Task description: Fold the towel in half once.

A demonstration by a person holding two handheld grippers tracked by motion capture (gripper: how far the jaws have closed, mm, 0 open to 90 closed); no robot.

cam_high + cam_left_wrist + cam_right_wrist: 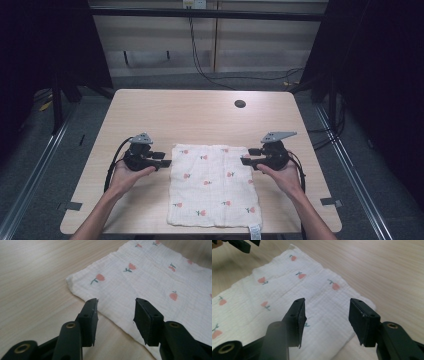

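A white cloth (212,185) printed with small pink flowers lies flat on the wooden table (200,115), near its front edge. My left gripper (164,160) hovers at the cloth's left edge near the far corner, jaws open and empty. In the left gripper view the cloth (150,280) lies below the open left gripper (116,315). My right gripper (247,156) hovers at the cloth's right edge near the far corner, jaws also open and empty. From the right gripper view, the cloth (287,295) spreads under the open right gripper (327,317), and the left gripper (242,243) shows at top left.
A small dark round hole (240,104) sits in the tabletop near the far right. Cables (200,60) run along the floor behind the table. Bare wood (190,110) stretches beyond the cloth.
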